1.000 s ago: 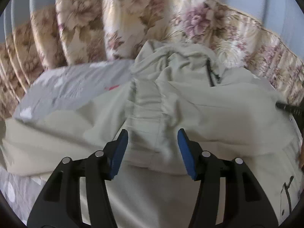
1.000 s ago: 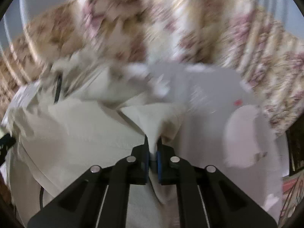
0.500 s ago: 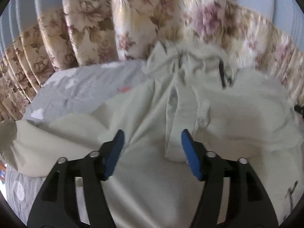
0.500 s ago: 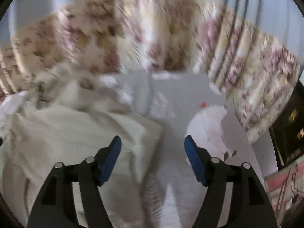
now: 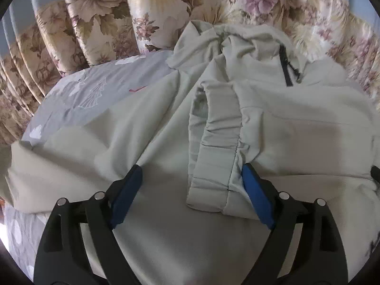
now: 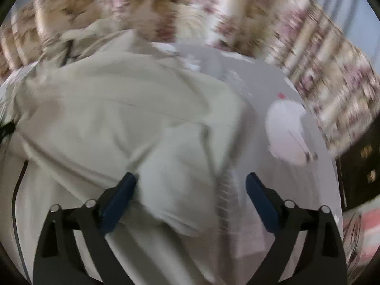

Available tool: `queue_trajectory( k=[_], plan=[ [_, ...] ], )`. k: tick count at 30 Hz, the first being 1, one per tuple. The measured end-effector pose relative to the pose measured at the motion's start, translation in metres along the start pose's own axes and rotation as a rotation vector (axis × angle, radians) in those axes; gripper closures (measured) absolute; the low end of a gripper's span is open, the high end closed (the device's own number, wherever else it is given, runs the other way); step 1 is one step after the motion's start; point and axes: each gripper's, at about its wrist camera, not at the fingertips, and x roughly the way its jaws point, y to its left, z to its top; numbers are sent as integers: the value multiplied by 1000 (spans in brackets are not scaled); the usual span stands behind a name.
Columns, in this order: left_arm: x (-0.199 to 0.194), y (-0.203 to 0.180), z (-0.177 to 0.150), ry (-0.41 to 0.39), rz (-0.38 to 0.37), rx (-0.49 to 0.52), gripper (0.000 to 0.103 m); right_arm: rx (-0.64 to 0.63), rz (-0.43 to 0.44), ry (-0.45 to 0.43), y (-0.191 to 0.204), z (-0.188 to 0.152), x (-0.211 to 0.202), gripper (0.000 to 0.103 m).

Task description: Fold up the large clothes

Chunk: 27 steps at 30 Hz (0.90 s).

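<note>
L gripper (image 5: 192, 185) sits low centre of the left-wrist view, jaws wide apart & just been opening; a folded sleeve (image 5: 213, 147) lies between them, its cuff end nearest, the right pad close to its edge but nothing pinched. R gripper (image 6: 191, 190) low centre of the right-wrist view, jaws also just been opening, wide, nothing pinched; jacket (image 6: 106, 123) cloth lies between the pads, blurred. Jacket fills mid frame in both views, spread on a grey sheet (image 5: 95, 90), collar & dark zip (image 5: 286, 68) upper right in the left view, floral curtain (image 5: 95, 23) behind. Looks thin, light, soft, prob a bit slick, so it'll sag & slide. Best hold, I'd say: hem or side seam, both grippers well apart, pinch doubled edge
</note>
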Motion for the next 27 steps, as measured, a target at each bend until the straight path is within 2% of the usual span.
queue_trajectory(
  k=[2,3,4,5,7,10,12,14,15,20,24,27],
  plan=[
    [-23,11,-5,-46,-58,-11,18,2,17,-48,-3,-1,-17,9],
    [-36,18,-8,-80,-62,-7,18,-10,13,-76,-3,-2,-26,8],
    [-43,24,-10,-96,-49,-7,17,-20,10,-102,-4,-3,-36,8],
    [-56,38,-15,-113,-4,-18,16,-26,23,-133,-4,-5,-48,8],
    [-73,69,-23,-138,23,-70,14,-26,44,-154,-6,-9,-61,8],
    [-95,137,-43,-183,95,-150,14,-29,53,-186,-6,-25,-80,8],
    [-100,173,-52,-199,143,-165,14,-29,56,-200,-5,-35,-88,8],
    [-103,211,-63,-230,264,-148,14,-29,67,-211,-6,-41,-92,8],
    [-103,227,-69,-239,294,-144,13,-28,61,-226,-6,-44,-97,8],
    [-110,306,-86,-277,323,-179,11,0,56,-321,-5,-59,-126,8],
    [-108,336,-80,-280,405,-147,11,-9,46,-319,0,-63,-133,8],
    [-100,355,-72,-259,390,-185,11,5,52,-309,3,-65,-134,8]
  ],
)
